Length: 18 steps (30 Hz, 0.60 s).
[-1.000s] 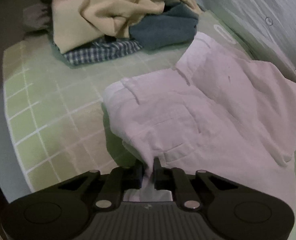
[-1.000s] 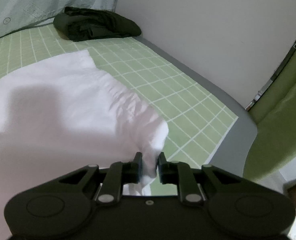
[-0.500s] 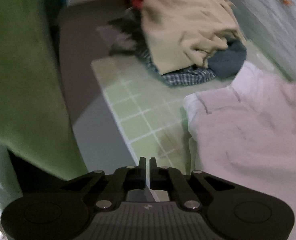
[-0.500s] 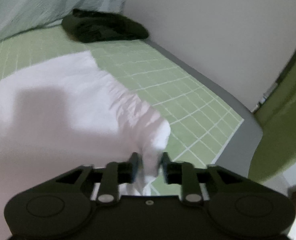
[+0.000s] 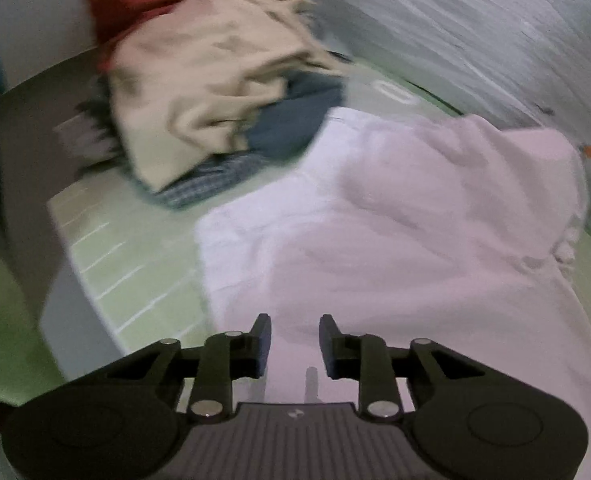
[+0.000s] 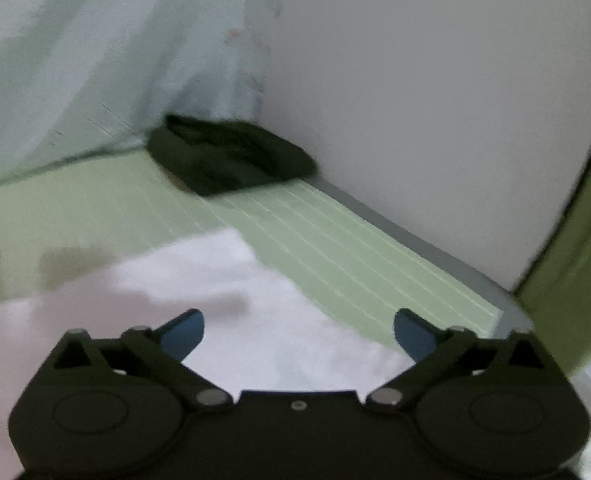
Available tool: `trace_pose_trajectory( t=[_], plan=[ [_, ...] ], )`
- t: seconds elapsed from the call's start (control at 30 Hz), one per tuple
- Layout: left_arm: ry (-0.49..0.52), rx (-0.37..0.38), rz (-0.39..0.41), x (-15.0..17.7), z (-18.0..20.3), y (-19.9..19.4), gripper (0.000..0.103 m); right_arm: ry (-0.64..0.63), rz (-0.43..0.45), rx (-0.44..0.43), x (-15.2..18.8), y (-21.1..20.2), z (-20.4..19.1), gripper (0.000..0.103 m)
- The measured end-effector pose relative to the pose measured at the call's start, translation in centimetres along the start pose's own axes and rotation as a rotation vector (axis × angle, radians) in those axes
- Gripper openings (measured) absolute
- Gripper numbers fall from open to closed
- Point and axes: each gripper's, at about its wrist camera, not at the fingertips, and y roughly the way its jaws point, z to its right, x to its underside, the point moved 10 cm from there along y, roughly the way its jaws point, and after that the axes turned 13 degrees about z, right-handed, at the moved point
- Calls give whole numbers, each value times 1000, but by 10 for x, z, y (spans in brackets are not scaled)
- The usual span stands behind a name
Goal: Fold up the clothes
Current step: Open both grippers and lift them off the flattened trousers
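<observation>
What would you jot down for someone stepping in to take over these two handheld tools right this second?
Left tool: open, holding nothing, above the near edge of the white garment.
Right tool: wide open, holding nothing, over the same white garment.
Where things are: the white garment lies on the green grid mat. A pile of unfolded clothes sits at the mat's far left. A dark folded item rests in the far corner by the wall.
Done: one dark piece looks folded and set aside.
Left: finish the white garment if it needs another fold, then work through the pile.
</observation>
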Motion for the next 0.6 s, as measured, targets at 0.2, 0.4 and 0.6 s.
trace_pose_trajectory(
  t=[0.2, 0.4, 0.6],
  plan=[
    [64, 68, -47, -4, 31, 28, 52, 21, 20, -160, -9, -10, -68, 103],
    [127, 102, -91, -13, 53, 60, 70, 9, -16, -354, -7, -16, -165, 103],
    [138, 109, -131, -25, 70, 101, 75, -74, -115, -530, -1, -7, -294, 103]
  ],
)
